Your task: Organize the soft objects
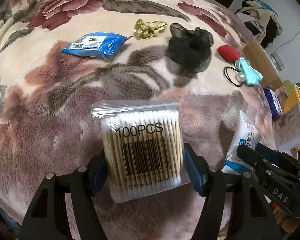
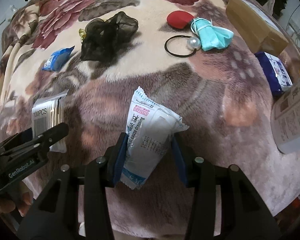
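Left gripper (image 1: pixel 144 172): blue pads clamped on the flanks of a swab bag (image 1: pixel 142 150), long axis running straight out from the jaws, zip edge farthest, carried over the blanket (image 1: pixel 50 120). Print: "100PCS", barcode, "MADE IN CHINA". Right gripper (image 2: pixel 149 156): pinching a gauze packet (image 2: pixel 150 140), long axis tilted away and leftward; print includes "gauze dressing" and "STERILE". The two loads hang side by side, near each other. Unsorted beyond, well apart: blue packet (image 1: pixel 96 46), black scrunchie (image 1: pixel 190 50), red sponge (image 2: pixel 179 20), folded mask (image 2: pixel 212 35), pearl hair tie (image 2: pixel 180 47). Right arm nearer the last three.
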`<state>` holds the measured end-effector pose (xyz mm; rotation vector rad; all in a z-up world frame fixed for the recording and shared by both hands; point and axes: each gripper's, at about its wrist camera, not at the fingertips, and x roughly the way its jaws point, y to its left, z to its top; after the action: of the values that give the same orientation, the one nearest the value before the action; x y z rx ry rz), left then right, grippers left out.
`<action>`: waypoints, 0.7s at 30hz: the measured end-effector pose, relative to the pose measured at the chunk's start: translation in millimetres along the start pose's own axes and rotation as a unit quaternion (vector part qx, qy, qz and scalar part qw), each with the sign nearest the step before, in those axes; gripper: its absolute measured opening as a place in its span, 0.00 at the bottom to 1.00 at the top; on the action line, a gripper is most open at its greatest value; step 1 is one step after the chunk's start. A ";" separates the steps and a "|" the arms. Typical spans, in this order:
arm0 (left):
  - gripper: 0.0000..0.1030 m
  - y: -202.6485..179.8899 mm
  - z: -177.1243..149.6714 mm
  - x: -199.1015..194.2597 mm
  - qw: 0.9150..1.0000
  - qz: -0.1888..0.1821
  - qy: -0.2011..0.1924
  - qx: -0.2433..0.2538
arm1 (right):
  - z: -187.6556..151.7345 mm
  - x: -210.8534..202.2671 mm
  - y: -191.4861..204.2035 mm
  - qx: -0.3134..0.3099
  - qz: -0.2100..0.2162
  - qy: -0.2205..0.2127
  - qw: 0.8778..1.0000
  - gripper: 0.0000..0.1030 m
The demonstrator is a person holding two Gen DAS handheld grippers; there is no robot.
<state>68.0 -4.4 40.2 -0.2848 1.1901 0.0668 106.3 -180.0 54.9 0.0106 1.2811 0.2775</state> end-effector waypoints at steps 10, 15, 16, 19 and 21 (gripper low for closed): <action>0.68 -12.7 -16.6 -18.5 1.000 -0.002 -0.009 0.016 | -15.9 -19.1 -1.4 -0.001 -0.006 -0.013 1.000 0.44; 0.68 -21.4 -22.5 -25.4 1.000 -0.002 -0.014 0.023 | -23.4 -29.4 -4.3 0.001 -0.004 -0.021 1.000 0.44; 0.68 -23.3 -23.5 -26.9 1.000 -0.002 -0.015 0.024 | -25.1 -31.3 -5.4 0.002 -0.004 -0.022 1.000 0.44; 0.68 -29.9 -25.8 -31.2 0.999 -0.003 -0.018 0.030 | -28.5 -36.9 -8.4 0.004 -0.004 -0.027 1.000 0.44; 0.68 -34.4 -27.0 -34.0 0.999 -0.005 -0.020 0.034 | -31.0 -41.7 -11.5 0.006 -0.003 -0.031 1.000 0.44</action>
<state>37.7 -41.0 68.7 -0.2278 1.1498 0.0228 68.6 -204.4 83.4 0.0250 1.2218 0.2621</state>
